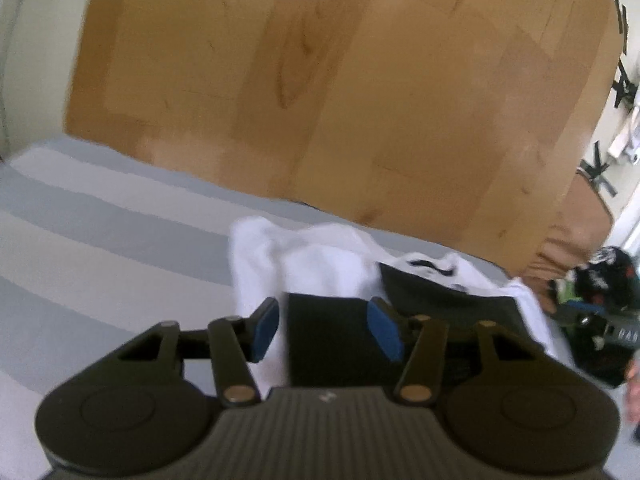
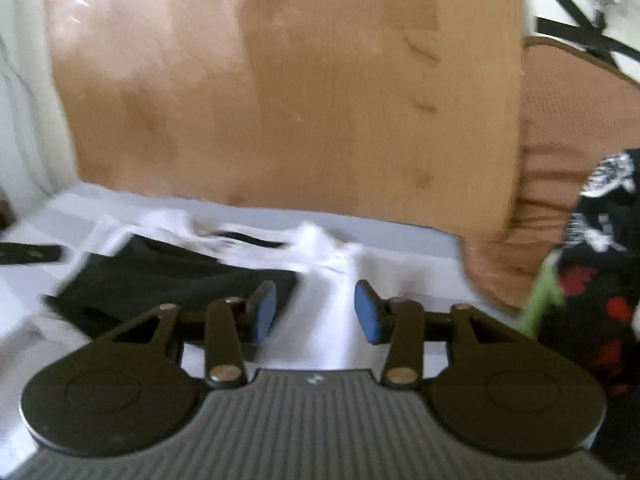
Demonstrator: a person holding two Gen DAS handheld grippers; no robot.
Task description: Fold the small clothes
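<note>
- At the bottom of the left wrist view, the left gripper (image 1: 326,330) is seen with its blue pads spread apart and nothing clasped; a black garment (image 1: 320,340) lies between and beneath them.
- At the bottom of the right wrist view, the right gripper (image 2: 316,312) is likewise spread and empty, poised over a white garment (image 2: 332,320), with the black garment (image 2: 168,280) to its left.
- In the middle of both views, the two garments are shown overlapping in a rumpled heap on a grey striped sheet (image 1: 100,220).
- At the right edge, a dark patterned cloth (image 2: 600,260) is seen beside a brown cushion (image 2: 560,160).
- Across the upper frame, a wooden board (image 1: 320,80) is seen behind the bed.
- A risk is judged here: since the garments overlap, both layers could be pinched together, so that one drags the other; the blur also suggests quick motion, by which an edge could be missed.
</note>
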